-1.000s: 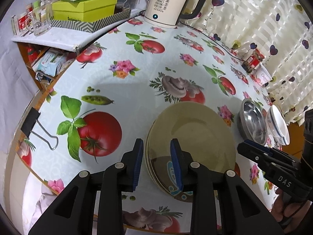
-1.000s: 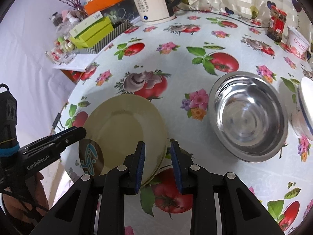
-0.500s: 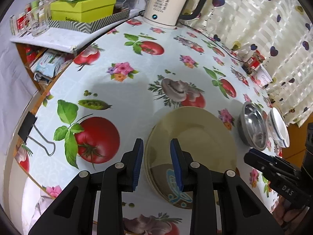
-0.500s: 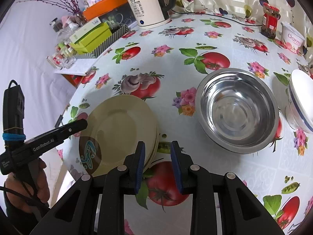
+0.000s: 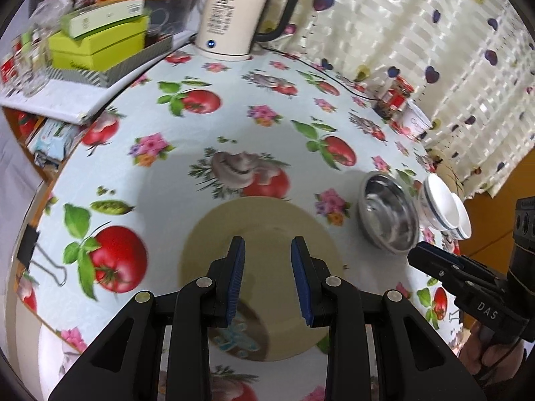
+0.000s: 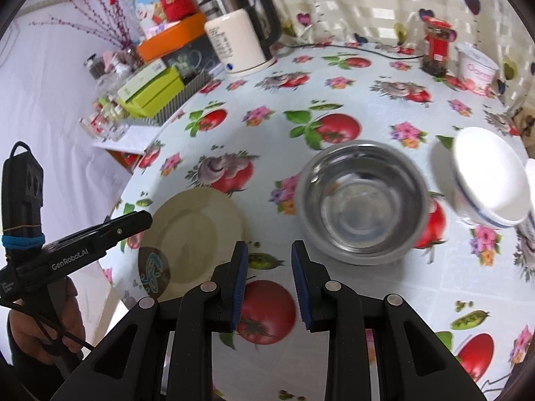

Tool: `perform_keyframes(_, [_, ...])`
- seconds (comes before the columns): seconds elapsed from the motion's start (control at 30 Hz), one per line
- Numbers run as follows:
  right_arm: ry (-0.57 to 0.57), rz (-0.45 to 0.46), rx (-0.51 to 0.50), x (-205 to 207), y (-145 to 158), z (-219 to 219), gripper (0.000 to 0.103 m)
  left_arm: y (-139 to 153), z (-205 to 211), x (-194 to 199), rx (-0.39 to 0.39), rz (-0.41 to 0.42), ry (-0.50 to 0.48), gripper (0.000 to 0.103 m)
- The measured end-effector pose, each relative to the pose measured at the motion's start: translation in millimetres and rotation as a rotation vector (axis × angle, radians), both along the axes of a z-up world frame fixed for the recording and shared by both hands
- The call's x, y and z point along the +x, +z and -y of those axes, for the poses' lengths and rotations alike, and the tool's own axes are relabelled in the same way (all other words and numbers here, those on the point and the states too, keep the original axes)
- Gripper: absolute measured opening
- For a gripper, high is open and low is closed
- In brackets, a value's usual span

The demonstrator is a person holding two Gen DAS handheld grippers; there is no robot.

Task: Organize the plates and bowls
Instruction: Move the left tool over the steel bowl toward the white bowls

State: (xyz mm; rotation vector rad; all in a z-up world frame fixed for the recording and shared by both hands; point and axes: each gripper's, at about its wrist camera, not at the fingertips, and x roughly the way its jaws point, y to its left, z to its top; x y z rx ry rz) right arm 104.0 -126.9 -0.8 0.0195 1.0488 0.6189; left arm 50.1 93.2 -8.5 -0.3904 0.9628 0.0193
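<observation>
Both empty, narrowly parted: left gripper [image 5: 267, 267] over plates [image 5: 267, 234] lower centre, right gripper [image 6: 269, 267] short of steel bowl [image 6: 361, 200]; risked slipping off slick rim.

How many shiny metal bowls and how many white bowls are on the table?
Steel bowl: 1
White bowls with a blue stripe: 2
Total: 3 bowls

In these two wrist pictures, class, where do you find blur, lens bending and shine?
Left wrist view: the kettle and green boxes smear with motion blur, and the table edge curves. Right wrist view: the steel bowl shines with smeared reflections, and the white bowl blurs.
</observation>
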Motion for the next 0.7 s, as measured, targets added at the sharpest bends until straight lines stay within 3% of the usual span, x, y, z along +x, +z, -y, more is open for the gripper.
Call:
perform_keyframes(0.3, [-0.111,0.007,0.016,13.5,4.7,45.1,0.026,6.9,39.2,28.5,-0.008,0.011,-0.097,0.03])
perform_keyframes(0.7, [-0.202,-0.039,0.022,34.0,-14.2,77.1,0.026,-5.5,64.8,55.1,-0.035,-0.032,-0.155,0.03])
